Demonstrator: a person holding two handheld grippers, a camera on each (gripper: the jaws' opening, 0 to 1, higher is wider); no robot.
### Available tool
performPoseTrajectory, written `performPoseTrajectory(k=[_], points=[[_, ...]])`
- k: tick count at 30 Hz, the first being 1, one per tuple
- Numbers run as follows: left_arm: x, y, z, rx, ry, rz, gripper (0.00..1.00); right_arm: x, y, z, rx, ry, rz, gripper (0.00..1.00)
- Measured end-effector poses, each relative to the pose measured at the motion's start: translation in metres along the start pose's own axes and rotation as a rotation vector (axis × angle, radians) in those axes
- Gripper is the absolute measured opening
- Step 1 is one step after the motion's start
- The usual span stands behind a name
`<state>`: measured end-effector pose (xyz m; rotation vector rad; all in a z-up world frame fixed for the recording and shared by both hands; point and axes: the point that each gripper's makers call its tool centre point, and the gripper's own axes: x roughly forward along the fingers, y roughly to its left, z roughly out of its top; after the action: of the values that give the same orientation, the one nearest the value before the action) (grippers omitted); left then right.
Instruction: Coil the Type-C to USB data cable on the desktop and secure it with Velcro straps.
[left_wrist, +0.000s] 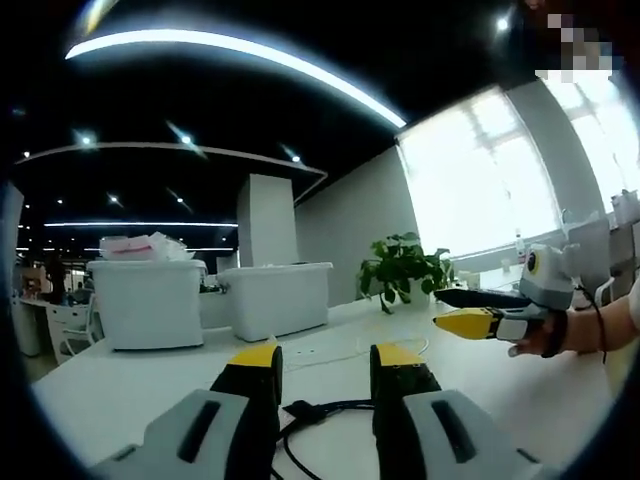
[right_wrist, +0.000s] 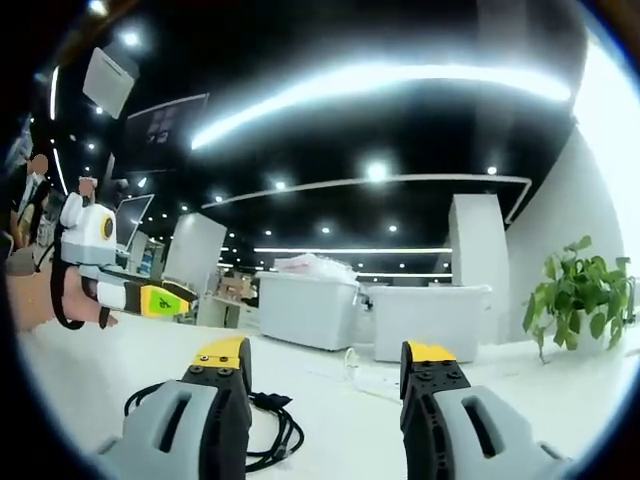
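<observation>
On the white desk (left_wrist: 130, 395), the black cable (left_wrist: 310, 412) lies loose between the left tool's (left_wrist: 325, 365) wide-open, empty jaws. The right tool (right_wrist: 325, 362) likewise gapes empty, cable (right_wrist: 270, 428) beside its left jaw.

Both claws — left (left_wrist: 325, 362), right (right_wrist: 327, 362) — agape

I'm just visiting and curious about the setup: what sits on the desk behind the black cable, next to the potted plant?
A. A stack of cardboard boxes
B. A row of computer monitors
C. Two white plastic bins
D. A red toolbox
C: two white plastic bins stand on the white desk beyond the black cable, left of the potted plant in the left gripper view.
</observation>
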<state>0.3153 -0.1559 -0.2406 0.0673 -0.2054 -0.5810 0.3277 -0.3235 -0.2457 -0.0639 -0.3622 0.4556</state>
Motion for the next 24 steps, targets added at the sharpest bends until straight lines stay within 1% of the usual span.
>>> performPoseTrajectory(k=[5,13,16,18,21,23,24], points=[[0.0001,-0.0013,0.0003,-0.005,-0.002,-0.005,0.37,-0.0001,-0.0019,-0.0014,-0.009,0.008,-0.007,0.59],[0.0016,-0.003,-0.004,0.002,0.013,-0.009,0.37,-0.0012,-0.0009,0.0029,-0.01,-0.007,-0.002,0.59],[0.0017,-0.0032,-0.005,0.011,0.021,-0.011,0.37,-0.0007,-0.0016,0.0009,0.001,-0.001,-0.003,0.59],[0.0016,-0.0037,-0.0047,0.008,0.02,-0.014,0.37,-0.0004,-0.0027,-0.0012,0.003,0.009,-0.007,0.59],[0.0015,-0.0061,-0.0031,0.005,0.014,-0.022,0.37,-0.0005,-0.0027,-0.0001,0.006,0.006,-0.007,0.59],[0.0017,-0.0077,-0.0033,0.014,0.015,-0.025,0.37,-0.0007,-0.002,0.0011,0.001,-0.001,-0.005,0.59],[0.002,-0.0077,-0.0043,0.022,0.018,-0.023,0.37,-0.0004,-0.0018,-0.0008,-0.008,0.007,-0.005,0.59]])
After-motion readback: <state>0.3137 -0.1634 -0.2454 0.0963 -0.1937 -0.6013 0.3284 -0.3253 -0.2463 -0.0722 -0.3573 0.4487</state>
